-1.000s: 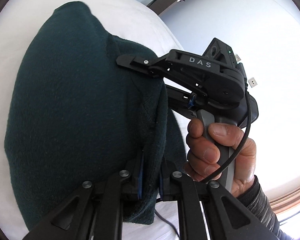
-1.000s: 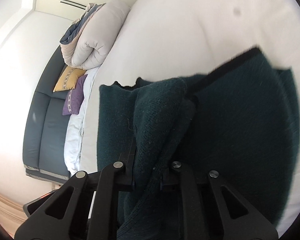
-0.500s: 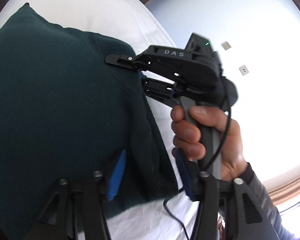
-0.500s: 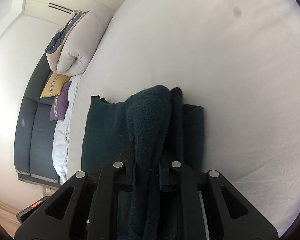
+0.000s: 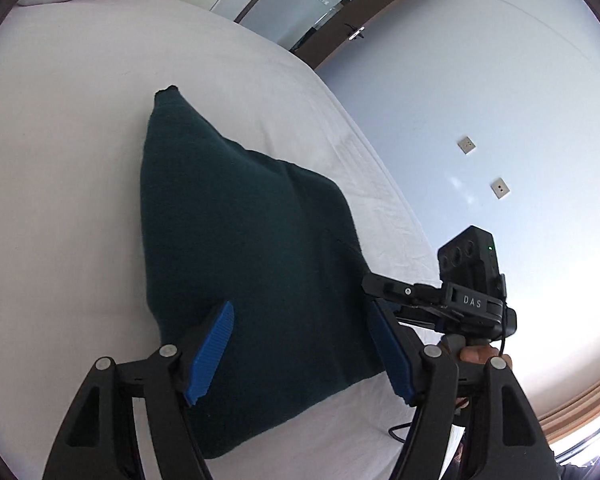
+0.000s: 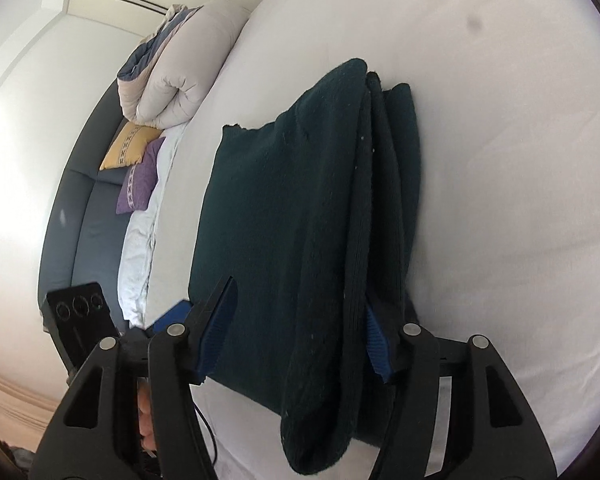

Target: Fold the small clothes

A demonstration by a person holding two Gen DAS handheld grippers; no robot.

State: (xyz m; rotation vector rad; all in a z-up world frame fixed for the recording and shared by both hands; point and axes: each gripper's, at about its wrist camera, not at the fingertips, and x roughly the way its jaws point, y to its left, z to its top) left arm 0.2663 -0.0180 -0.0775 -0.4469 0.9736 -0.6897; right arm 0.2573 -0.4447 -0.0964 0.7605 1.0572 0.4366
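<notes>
The left gripper [image 5: 300,344] is standing with its fingers [image 5: 210,352] spread wide, their ribbed blue pads bracketing the near edge of the dark green knitted garment [image 5: 252,264] without clamping it. The right gripper [image 6: 300,332] is likewise standing wide open, its ribbed blue fingers [image 6: 220,320] flanking the same garment and gripping nothing.

The garment is lying folded on the white bed [image 5: 60,200], forming a roughly rectangular block with a coarse knit surface. In the right wrist view, several stacked layers are showing as thick rounded rolls along its right edge, and one layer is drooping toward the camera between the fingers.

In the left wrist view, the right gripper body, black and marked "DAS", is sitting just beside the garment's right corner.

Farther off, a rolled cream duvet [image 6: 180,76], a yellow cushion [image 6: 128,146] and a purple cushion [image 6: 140,180] are resting on a dark grey sofa [image 6: 88,220]. A brown-framed door [image 5: 340,12] is standing beyond the bed.
</notes>
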